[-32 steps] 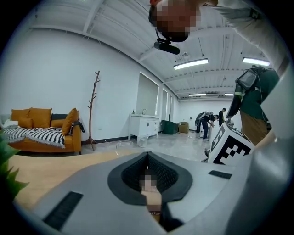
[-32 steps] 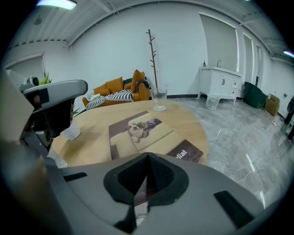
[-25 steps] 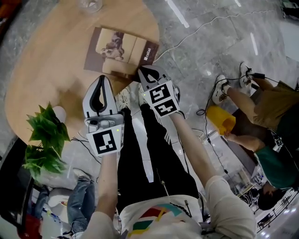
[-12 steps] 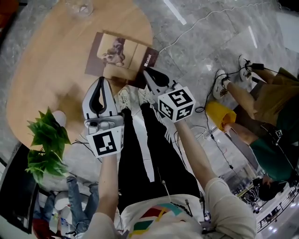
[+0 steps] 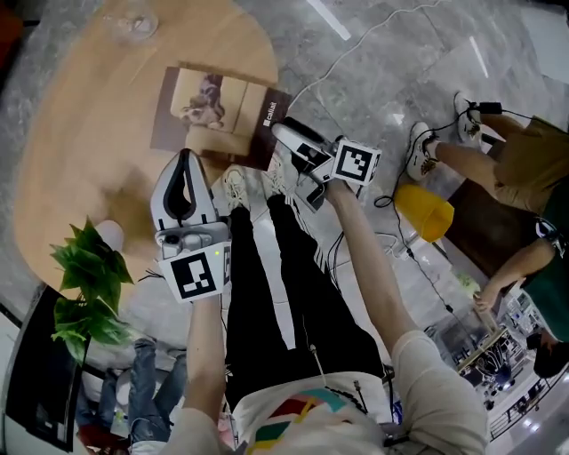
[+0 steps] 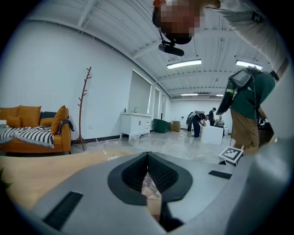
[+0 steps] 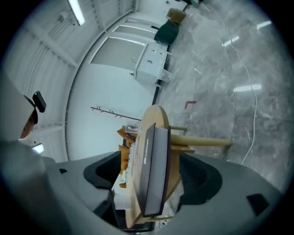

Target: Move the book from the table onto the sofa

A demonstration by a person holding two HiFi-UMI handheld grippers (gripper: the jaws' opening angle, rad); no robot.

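Note:
The brown book [image 5: 218, 108] with a picture on its cover lies flat on the wooden table [image 5: 89, 133], its near right corner over the rim. My right gripper [image 5: 283, 136], rolled on its side, is at that corner. Its jaws have just been opening and stand wide, with the book's edge [image 7: 154, 170] and the table's rim [image 7: 158, 117] between them and gaps at both sides. The left gripper [image 5: 183, 160] is shut and holds nothing, over the table's near edge just short of the book. The orange sofa [image 6: 27, 133] with a striped blanket stands far left.
A glass [image 5: 129, 22] stands at the table's far end, a potted plant [image 5: 84, 275] at its near left. Cables and a yellow object [image 5: 425, 218] lie on the floor to the right, near seated people. A coat stand [image 6: 82, 108] stands beside the sofa.
The right gripper has rolled onto its side, slid right along the book's near corner and gone from shut to wide open. The left gripper has hardly moved.

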